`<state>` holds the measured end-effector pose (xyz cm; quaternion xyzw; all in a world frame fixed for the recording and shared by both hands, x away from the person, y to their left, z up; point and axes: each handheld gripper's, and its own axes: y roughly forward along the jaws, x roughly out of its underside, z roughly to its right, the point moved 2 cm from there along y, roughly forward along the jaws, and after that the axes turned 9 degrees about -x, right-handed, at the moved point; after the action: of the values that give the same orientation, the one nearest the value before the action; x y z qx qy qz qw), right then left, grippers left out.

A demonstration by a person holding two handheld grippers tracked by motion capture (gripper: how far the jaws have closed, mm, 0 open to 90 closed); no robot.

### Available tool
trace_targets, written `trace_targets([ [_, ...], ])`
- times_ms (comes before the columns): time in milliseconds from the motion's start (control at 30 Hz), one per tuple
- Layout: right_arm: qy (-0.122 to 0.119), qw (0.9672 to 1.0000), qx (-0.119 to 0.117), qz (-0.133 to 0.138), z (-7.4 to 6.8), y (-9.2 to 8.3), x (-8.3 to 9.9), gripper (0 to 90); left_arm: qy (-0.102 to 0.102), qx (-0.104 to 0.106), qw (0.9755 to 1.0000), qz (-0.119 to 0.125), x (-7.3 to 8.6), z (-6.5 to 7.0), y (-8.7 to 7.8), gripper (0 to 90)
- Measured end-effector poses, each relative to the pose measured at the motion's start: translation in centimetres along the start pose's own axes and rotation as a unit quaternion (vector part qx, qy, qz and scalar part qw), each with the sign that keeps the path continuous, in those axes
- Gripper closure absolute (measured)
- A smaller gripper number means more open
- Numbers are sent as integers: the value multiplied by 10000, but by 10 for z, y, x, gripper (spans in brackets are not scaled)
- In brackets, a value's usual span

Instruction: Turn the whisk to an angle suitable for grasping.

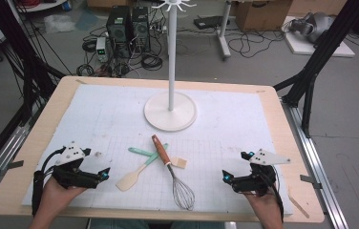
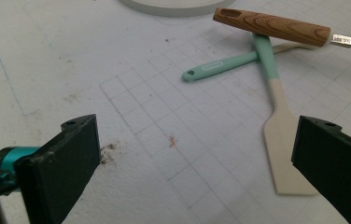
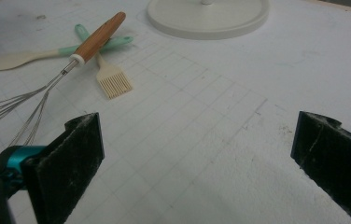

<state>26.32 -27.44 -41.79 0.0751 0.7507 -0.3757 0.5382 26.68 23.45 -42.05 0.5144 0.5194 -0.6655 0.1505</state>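
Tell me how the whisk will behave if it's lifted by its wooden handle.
The whisk probably hangs head-heavy, its thin wire loops springy. Its round handle may roll in the jaws. It lies across the spatula and brush, so lifting may nudge them.

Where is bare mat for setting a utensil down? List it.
Free: the mat left of the stand base, and right of it. Crowded: the centre, where whisk, spatula and brush cross.

Wooden-handled wire whisk point(image 1: 173, 174), mint-handled cream spatula point(image 1: 137, 172), mint-handled cream pastry brush point(image 1: 158, 156): flat on mat, handles crossed, whisk uppermost.
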Motion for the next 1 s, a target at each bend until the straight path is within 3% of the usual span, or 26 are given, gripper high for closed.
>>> trace_targets([
  [1000,-98,9999,-62,-69,-9,5,-2,9,65,70,9999,-43,4,-1,-3,18],
])
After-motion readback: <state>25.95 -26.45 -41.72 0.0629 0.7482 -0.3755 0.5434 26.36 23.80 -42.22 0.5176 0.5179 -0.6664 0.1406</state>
